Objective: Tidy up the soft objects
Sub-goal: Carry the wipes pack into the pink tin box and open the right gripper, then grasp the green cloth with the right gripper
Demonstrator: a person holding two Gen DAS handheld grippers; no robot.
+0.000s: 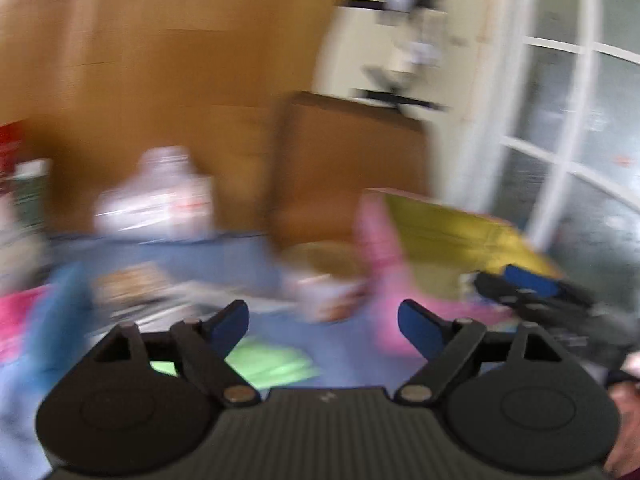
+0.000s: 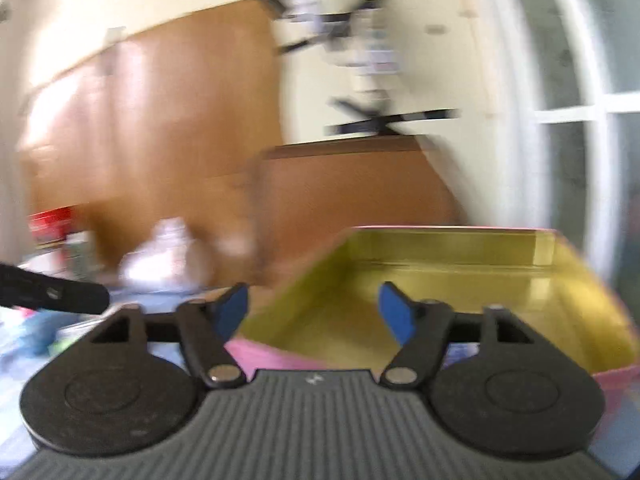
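Observation:
Both views are blurred by motion. My left gripper (image 1: 323, 326) is open and empty above a blue cloth surface (image 1: 240, 256). A green soft thing (image 1: 276, 364) lies just under it, a blue soft thing (image 1: 60, 320) and a pink one (image 1: 16, 320) lie at the left. A pink box with a yellow-gold inside (image 1: 452, 236) stands to the right. My right gripper (image 2: 313, 316) is open and empty, right in front of that box (image 2: 460, 292). The right gripper also shows at the right of the left wrist view (image 1: 532, 292).
A round tan container (image 1: 320, 260) and a white cup-like thing (image 1: 324, 296) stand beyond the left gripper. A white bag (image 1: 156, 200) sits at the back against brown wooden furniture (image 1: 344, 168). A glass-paned door (image 1: 568, 140) is at the right.

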